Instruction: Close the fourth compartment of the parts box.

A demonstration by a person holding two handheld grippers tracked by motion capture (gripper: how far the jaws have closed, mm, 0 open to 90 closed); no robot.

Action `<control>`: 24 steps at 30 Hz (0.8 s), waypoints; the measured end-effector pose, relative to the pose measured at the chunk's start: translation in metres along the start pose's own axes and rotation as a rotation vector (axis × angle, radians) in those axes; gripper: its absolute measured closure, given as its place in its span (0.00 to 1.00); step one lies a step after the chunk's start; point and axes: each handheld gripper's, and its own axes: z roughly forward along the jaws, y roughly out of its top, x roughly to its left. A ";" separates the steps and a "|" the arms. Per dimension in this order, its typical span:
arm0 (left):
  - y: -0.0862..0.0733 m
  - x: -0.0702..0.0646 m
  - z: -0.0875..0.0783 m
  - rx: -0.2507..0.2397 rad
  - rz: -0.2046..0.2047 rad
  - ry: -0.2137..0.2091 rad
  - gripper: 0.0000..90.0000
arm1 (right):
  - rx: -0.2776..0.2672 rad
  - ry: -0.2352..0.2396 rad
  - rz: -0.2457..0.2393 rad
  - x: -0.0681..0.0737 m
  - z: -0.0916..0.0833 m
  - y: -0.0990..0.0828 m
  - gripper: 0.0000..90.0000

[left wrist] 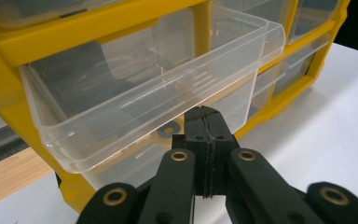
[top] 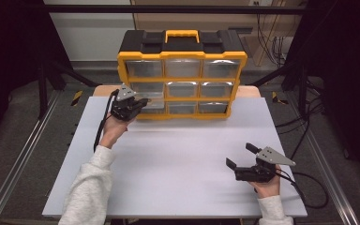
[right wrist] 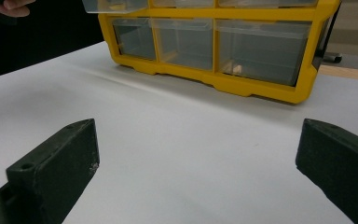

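So the left gripper (top: pixel 140 103), jaws pinched shut under the clear drawer's (left wrist: pixel 144 93) front lip, is working it partway out of the yellow organizer (top: pixel 182 75) at upper centre, while the right gripper (top: pixel 240 161) is idling wide open, lower right.

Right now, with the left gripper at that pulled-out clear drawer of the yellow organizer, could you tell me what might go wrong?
1. The clear drawer already sticks well out of the yellow organizer; pulled further, it may slide free and drop.
2. The left gripper has its jaws pressed together under the drawer's front lip, so its hold may slip.
3. The organizer stands upright at the table's far edge; the open right gripper isn't bracing it, so a tug could shift it.
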 end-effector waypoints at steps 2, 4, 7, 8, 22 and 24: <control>0.001 0.001 0.001 0.002 0.001 0.004 1.00 | 0.003 -0.001 0.001 0.000 0.000 0.000 0.00; 0.002 0.002 0.003 0.007 0.004 0.005 1.00 | 0.005 0.000 0.001 0.000 0.000 0.000 0.00; 0.004 0.002 0.005 0.007 0.003 0.012 1.00 | 0.004 0.001 0.000 0.000 0.000 0.000 0.00; 0.005 0.002 0.006 0.009 0.006 0.013 1.00 | 0.004 0.002 0.003 0.000 0.000 0.000 0.00; 0.008 0.006 0.018 0.004 0.002 0.017 1.00 | 0.005 0.002 0.006 0.001 0.000 0.000 0.00; 0.009 0.006 0.020 0.005 0.004 0.020 1.00 | 0.006 0.001 0.005 0.001 0.000 0.000 0.00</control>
